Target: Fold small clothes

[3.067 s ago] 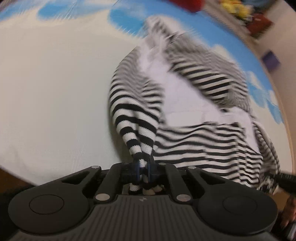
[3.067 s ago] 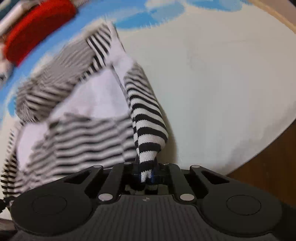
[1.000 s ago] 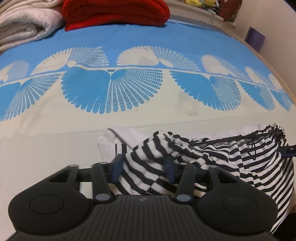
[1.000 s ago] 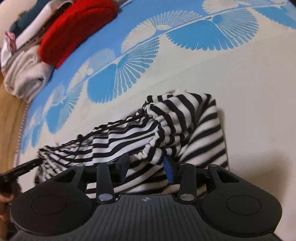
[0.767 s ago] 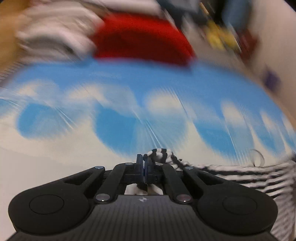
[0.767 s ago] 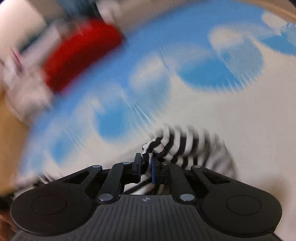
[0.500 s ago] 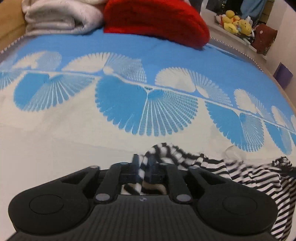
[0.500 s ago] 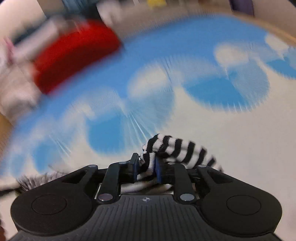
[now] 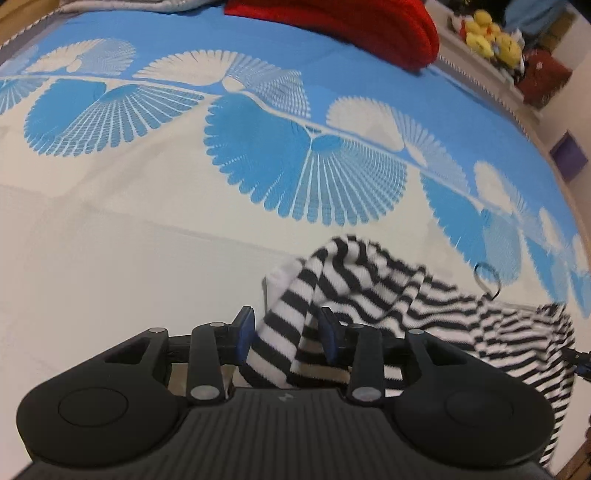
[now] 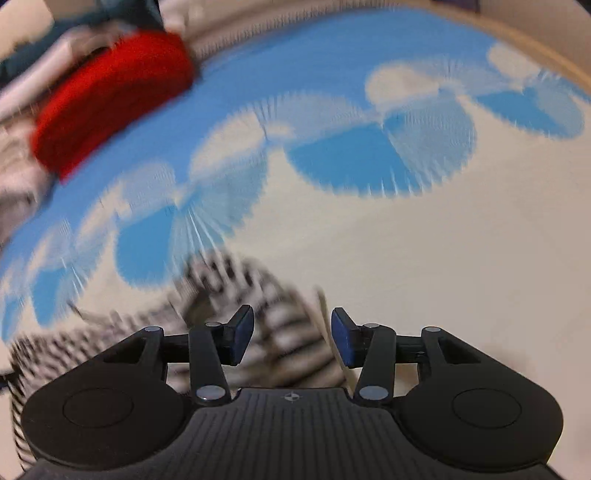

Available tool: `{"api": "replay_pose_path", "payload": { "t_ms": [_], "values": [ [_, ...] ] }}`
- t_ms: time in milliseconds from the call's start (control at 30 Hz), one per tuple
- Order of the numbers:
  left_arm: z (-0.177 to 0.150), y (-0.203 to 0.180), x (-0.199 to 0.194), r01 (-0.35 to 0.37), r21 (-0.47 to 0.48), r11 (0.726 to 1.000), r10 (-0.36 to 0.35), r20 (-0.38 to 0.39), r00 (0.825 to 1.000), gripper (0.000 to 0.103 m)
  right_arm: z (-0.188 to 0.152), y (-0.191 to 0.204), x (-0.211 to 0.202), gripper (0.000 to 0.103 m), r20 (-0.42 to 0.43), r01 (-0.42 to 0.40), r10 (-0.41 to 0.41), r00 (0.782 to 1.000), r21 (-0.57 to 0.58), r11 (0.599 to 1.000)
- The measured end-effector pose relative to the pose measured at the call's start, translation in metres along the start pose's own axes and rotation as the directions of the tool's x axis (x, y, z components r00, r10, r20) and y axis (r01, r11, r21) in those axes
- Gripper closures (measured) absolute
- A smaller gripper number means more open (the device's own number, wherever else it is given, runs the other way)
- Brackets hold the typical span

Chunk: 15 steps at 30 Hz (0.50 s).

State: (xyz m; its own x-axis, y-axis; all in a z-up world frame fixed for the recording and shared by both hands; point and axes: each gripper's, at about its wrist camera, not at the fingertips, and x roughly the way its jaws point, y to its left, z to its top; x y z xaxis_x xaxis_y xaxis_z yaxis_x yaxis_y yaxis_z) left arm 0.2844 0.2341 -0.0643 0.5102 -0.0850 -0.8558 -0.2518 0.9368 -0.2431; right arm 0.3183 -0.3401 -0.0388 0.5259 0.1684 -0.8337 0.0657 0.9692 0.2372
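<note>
Blue rubber pads point(image 9: 244, 334) on the left gripper point(image 9: 286, 334) stand apart, with a fold of the black-and-white striped knit garment point(image 9: 369, 291) lying loosely between them. The pads flank the cloth without squeezing it, so nothing is pinched; this reads as a release at the garment's left end, judged from the slack way the fabric drapes over the finger gap. The right gripper point(image 10: 291, 338) is likewise spread wide, its pads point(image 10: 340, 338) clear of the cloth, with the striped fabric point(image 10: 273, 328) bunched just ahead of and partly between the fingers. That view is heavily smeared by motion, so I cannot tell whether cloth touches either pad.

The garment rests in a low, rumpled band on the cream part of the bedspread point(image 9: 110, 258), running from the left gripper toward the right edge of the left view, where a thin dark loop point(image 9: 487, 278) sticks up from it. Lying doubled over like this suggests one fold is laid and both tools let go so it settles flat; it looks untidy yet, and probably needs smoothing or a second fold.

Beyond, the blue fan-patterned half of the cover reaches a red knit bundle point(image 9: 351, 22) and pale folded cloth point(image 9: 122, 4) at the far edge, likely set well away to keep the working area free. Yellow plush toys point(image 9: 491, 35) sit off the bed.
</note>
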Motion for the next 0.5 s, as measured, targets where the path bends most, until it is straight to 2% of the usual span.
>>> {"api": "replay_pose_path", "payload": {
  "t_ms": [33, 67, 100, 133, 200, 267, 333, 367, 400, 433, 467, 500],
  "values": [
    [-0.001, -0.002, 0.001, -0.009, 0.017, 1.000, 0.008, 0.008, 1.000, 0.079, -0.004, 0.002, 0.008, 0.055, -0.048, 0.016, -0.018, 0.999, -0.033, 0.999],
    [-0.002, -0.004, 0.000, -0.015, 0.029, 0.999, 0.014, 0.024, 1.000, 0.102, -0.006, 0.006, 0.011, 0.064, -0.066, 0.030, -0.034, 0.997, -0.067, 0.997],
    [-0.001, -0.004, -0.004, -0.024, 0.026, 0.999, 0.023, 0.052, 0.998, 0.102, -0.009, 0.012, 0.009, 0.087, -0.053, 0.039, -0.044, 0.998, -0.091, 0.995],
    [0.000, -0.003, -0.010, -0.038, 0.014, 0.999, 0.037, 0.091, 0.995, 0.102, -0.009, 0.018, 0.007, 0.095, -0.030, 0.037, -0.040, 0.999, -0.108, 0.993],
    [0.002, 0.001, -0.025, -0.041, -0.024, 0.999, 0.044, 0.185, 0.982, 0.102, -0.006, 0.025, -0.008, 0.095, 0.068, 0.006, 0.000, 0.998, -0.100, 0.995],
    [0.001, 0.003, -0.031, -0.043, -0.050, 0.998, 0.053, 0.227, 0.973, 0.102, -0.001, 0.027, -0.028, 0.096, 0.194, -0.048, 0.063, 0.979, -0.083, 0.995],
    [-0.001, 0.003, -0.024, -0.069, -0.047, 0.997, 0.076, 0.187, 0.979, 0.101, 0.000, 0.028, -0.032, 0.095, 0.234, -0.041, 0.059, 0.971, -0.083, 0.996],
    [-0.001, 0.007, -0.016, -0.054, -0.064, 0.997, 0.061, 0.122, 0.991, 0.100, 0.000, 0.027, -0.026, 0.094, 0.210, 0.003, 0.014, 0.978, -0.080, 0.997],
    [-0.002, 0.011, -0.008, -0.017, -0.097, 0.995, 0.022, 0.055, 0.998, 0.091, 0.000, 0.026, -0.015, 0.088, 0.159, 0.033, -0.021, 0.987, -0.073, 0.997],
    [-0.005, 0.017, -0.001, 0.033, -0.144, 0.989, -0.036, -0.018, 0.999, 0.087, -0.002, 0.022, -0.005, 0.087, 0.081, 0.039, -0.035, 0.996, -0.060, 0.997],
    [-0.007, 0.022, 0.001, 0.051, -0.184, 0.982, -0.061, -0.051, 0.997, 0.082, -0.005, 0.017, 0.003, 0.086, 0.013, 0.037, -0.037, 0.999, -0.044, 0.998],
    [-0.008, 0.025, -0.004, 0.041, -0.207, 0.978, -0.053, -0.051, 0.997, 0.080, -0.008, 0.015, 0.005, 0.086, -0.013, 0.041, -0.041, 0.999, -0.035, 0.999]
  ]
}}
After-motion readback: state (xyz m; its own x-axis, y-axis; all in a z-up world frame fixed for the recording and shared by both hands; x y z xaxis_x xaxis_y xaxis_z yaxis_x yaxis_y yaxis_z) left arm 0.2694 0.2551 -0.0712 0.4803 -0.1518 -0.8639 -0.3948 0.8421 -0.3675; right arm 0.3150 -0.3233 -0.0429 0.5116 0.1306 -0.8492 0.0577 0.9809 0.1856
